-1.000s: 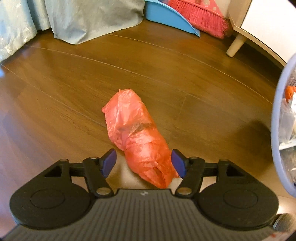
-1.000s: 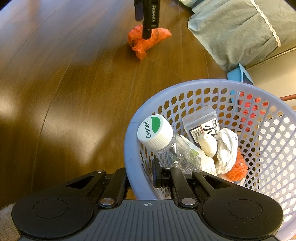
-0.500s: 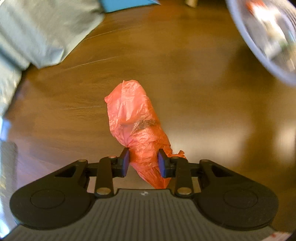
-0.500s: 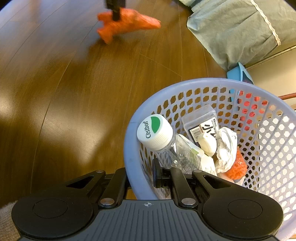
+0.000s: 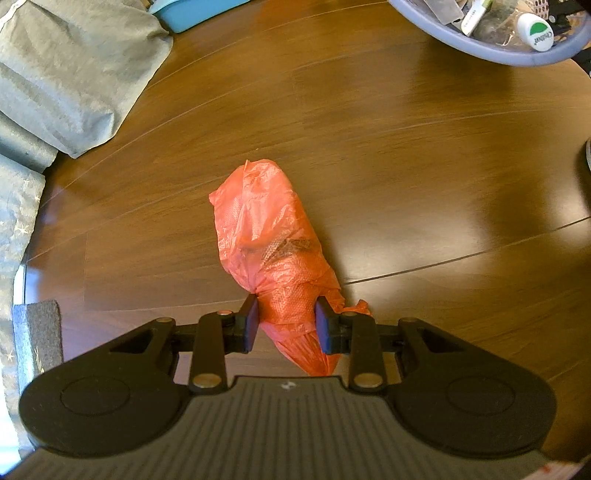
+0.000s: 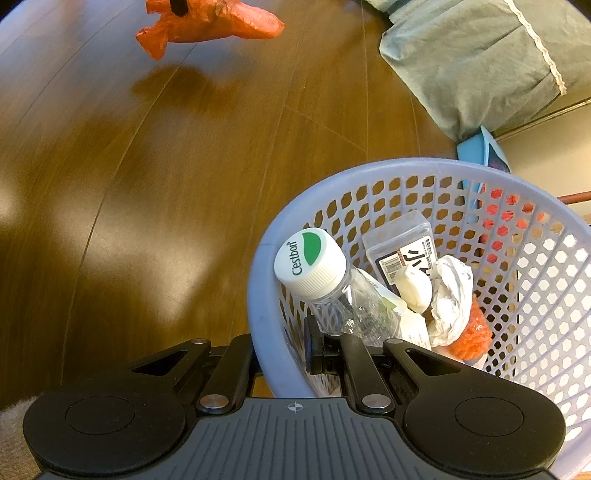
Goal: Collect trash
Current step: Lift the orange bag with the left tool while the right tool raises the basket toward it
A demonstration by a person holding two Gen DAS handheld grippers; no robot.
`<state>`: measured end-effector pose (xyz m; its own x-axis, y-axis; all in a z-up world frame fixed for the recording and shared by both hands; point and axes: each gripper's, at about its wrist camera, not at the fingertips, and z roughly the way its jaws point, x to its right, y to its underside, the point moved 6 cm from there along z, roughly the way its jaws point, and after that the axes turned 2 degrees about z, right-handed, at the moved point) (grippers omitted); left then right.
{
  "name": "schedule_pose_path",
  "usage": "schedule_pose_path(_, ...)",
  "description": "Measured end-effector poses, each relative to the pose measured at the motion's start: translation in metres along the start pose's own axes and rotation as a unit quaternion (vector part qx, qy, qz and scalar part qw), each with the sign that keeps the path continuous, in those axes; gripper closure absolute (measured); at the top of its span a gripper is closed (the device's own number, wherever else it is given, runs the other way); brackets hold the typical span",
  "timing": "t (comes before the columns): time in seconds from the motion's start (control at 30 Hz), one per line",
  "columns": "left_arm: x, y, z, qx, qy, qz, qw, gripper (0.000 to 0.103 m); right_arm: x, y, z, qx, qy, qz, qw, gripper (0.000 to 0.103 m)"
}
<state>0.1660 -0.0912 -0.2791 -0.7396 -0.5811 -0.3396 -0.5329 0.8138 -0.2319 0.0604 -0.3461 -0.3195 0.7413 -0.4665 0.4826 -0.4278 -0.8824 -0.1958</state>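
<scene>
A glossy brown wood floor (image 6: 155, 206) carries grey-green bedding (image 5: 70, 70) and a blue dustpan (image 5: 195, 11).

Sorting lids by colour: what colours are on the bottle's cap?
White cap with a green patch, clearest in the right wrist view.

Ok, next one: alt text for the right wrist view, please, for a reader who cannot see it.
The right gripper is clamped on the rim of a lavender mesh basket holding a capped clear bottle, crumpled paper and other trash. Beyond it, above a wooden floor, an orange plastic bag hangs in the air.
</scene>
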Motion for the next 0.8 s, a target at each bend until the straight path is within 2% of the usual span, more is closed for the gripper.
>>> schedule_pose_path(0.5, 0.007, -0.006, -0.003, 0.006, 0.006, 0.007, 0.9999, 0.076, -0.002, -0.003, 0.001, 0.002, 0.000, -0.008, 1.000, 0.099)
schedule_pose_path(0.8, -0.007, -0.009, -0.016, 0.015, -0.002, -0.006, 0.9999, 0.076, 0.000, -0.020, -0.002, 0.025, -0.002, -0.018, 1.000, 0.101)
